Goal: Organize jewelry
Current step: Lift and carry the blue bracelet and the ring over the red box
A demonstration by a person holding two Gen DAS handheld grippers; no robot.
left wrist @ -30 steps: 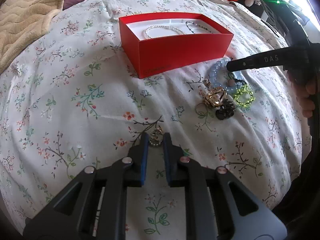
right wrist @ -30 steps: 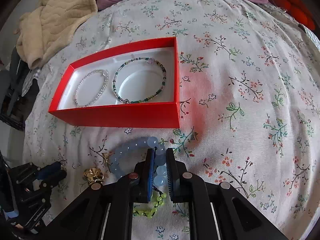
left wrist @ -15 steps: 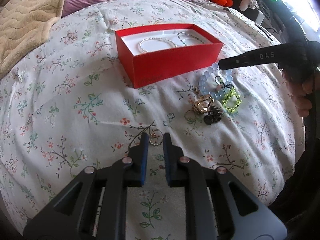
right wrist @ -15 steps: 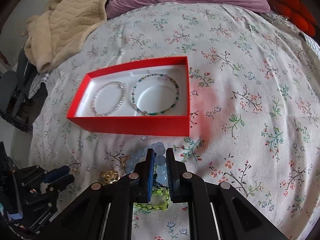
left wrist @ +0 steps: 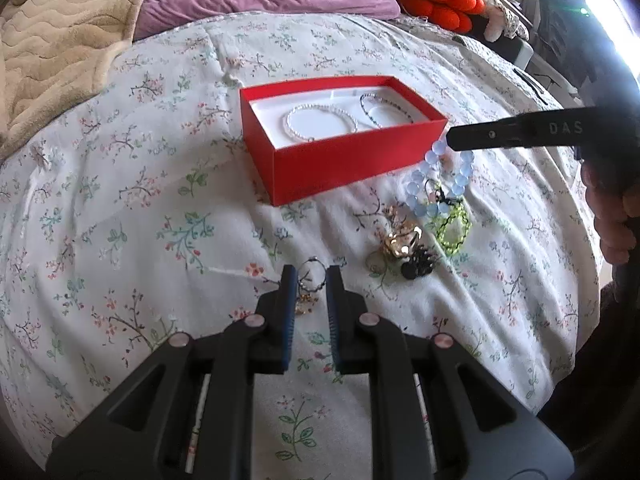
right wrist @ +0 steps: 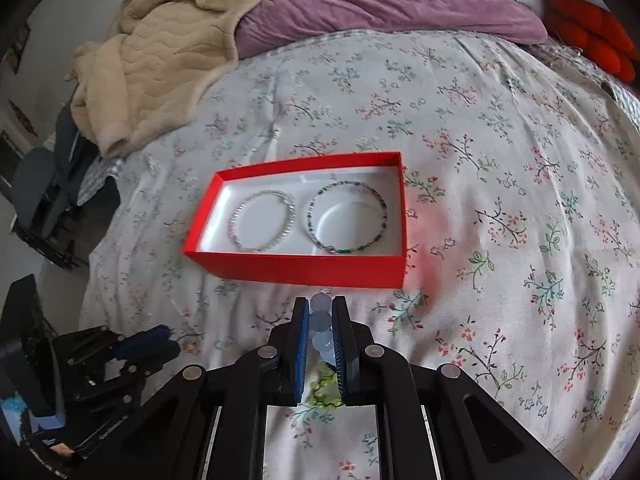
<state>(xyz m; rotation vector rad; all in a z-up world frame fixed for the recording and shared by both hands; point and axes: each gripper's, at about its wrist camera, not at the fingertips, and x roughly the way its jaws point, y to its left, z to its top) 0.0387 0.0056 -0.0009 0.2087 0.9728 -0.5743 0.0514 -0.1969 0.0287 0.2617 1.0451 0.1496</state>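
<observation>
The right gripper [right wrist: 321, 322] has its jaws clamped on a blue bracelet [left wrist: 440, 184], which hangs just in front of the red box [right wrist: 304, 268]. Two bracelets [right wrist: 262, 226] lie inside the box. The left gripper [left wrist: 311, 282], jaws parted, hovers around a ring [left wrist: 311, 270] on the bed [left wrist: 120, 220], nearer than the box.

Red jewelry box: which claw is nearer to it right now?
Right. The right claw hangs just short of the red jewelry box, shut on the pale blue bead bracelet. The left claw sits farther back over a small ring on the bedspread.
</observation>
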